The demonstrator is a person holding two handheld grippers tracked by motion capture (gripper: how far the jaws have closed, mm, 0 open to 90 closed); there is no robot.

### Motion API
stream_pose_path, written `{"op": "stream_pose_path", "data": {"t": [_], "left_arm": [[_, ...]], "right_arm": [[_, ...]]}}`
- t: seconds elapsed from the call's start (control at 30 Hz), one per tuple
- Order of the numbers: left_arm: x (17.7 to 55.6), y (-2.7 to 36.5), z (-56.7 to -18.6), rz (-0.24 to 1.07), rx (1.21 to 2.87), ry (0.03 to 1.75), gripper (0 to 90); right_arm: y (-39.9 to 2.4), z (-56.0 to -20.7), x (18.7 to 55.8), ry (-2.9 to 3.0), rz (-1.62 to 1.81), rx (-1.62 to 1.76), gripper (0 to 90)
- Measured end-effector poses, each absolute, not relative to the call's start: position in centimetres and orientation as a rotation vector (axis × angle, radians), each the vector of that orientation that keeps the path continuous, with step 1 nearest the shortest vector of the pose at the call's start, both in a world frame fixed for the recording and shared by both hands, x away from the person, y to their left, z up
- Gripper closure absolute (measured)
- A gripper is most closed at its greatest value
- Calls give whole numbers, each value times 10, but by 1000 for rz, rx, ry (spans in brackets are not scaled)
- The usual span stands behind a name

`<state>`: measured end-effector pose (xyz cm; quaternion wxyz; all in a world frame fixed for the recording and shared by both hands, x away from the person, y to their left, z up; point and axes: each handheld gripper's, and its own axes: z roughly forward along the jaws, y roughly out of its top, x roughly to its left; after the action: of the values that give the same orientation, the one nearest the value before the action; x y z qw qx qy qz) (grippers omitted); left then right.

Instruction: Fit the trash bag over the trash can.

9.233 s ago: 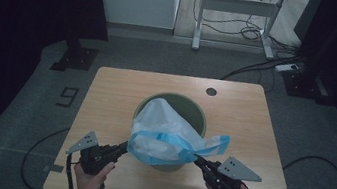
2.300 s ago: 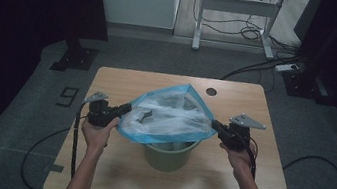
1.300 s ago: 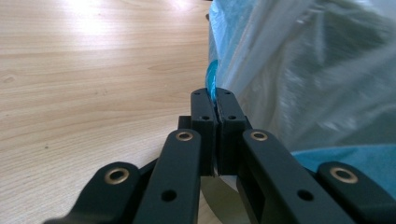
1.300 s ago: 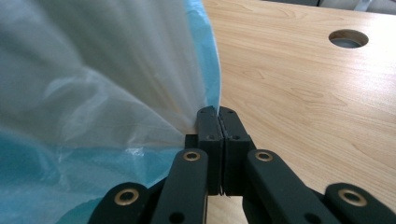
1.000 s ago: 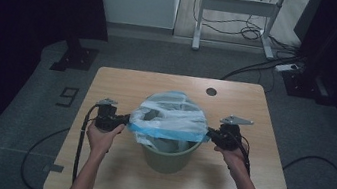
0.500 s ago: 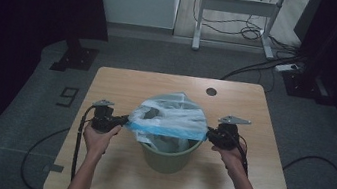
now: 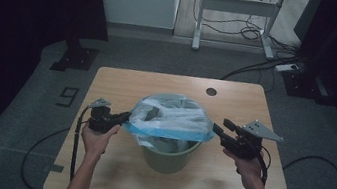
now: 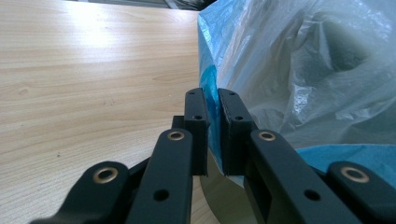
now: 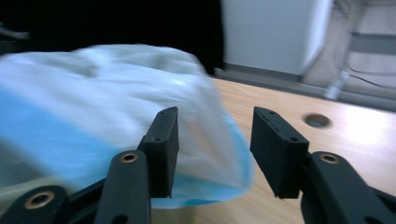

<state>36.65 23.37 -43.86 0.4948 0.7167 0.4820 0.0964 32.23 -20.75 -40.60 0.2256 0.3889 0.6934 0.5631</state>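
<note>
The left gripper is clamped on the blue hem of the bag; in the left gripper view its jaws stand almost together with a thin fold of blue plastic pinched between the pads. The right gripper has let go: its jaws have just been opening, and in the right gripper view they stand well apart with nothing pressed between them, the bag's edge lying beyond and below the gap.

Compared with half a second ago, the right gripper now sits just clear of the bag's right side instead of holding it, and that hand is a little farther right. The left hand is where it was. A second ago both grippers held the bag stretched over the bin; now the bag drapes over the rim, its blue hem hanging outside on the near and right sides.

The bin stands at the middle of the table, between the two grippers.

One piece of writing can be read: a figure "9" marked on the floor left of the table.

Count: one bag, one bin, one table, two grippers, one round hole near the table's far edge.
</note>
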Motion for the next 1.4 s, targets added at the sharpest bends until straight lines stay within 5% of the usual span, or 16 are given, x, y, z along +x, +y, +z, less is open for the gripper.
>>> {"op": "stream_pose_path", "data": {"t": [0.37, 0.6, 0.77, 0.9, 1.1, 1.4], "left_arm": [[363, 230, -433, 249, 1725, 1149, 827], [362, 229, -433, 240, 1716, 1143, 827], [362, 230, -433, 241, 1712, 1143, 828], [362, 231, -433, 242, 1709, 1143, 828], [361, 230, -433, 247, 1708, 1138, 829], [352, 234, -431, 240, 1706, 1121, 835]], "right_arm": [[-152, -384, 294, 2134, 1542, 735, 243], [-129, -390, 296, 2181, 1435, 699, 198], [-124, -392, 298, 2118, 1387, 746, 344], [-126, -393, 299, 2092, 1403, 748, 608], [-129, -392, 296, 2082, 1422, 742, 884], [-148, -399, 256, 2058, 1629, 667, 891]]}}
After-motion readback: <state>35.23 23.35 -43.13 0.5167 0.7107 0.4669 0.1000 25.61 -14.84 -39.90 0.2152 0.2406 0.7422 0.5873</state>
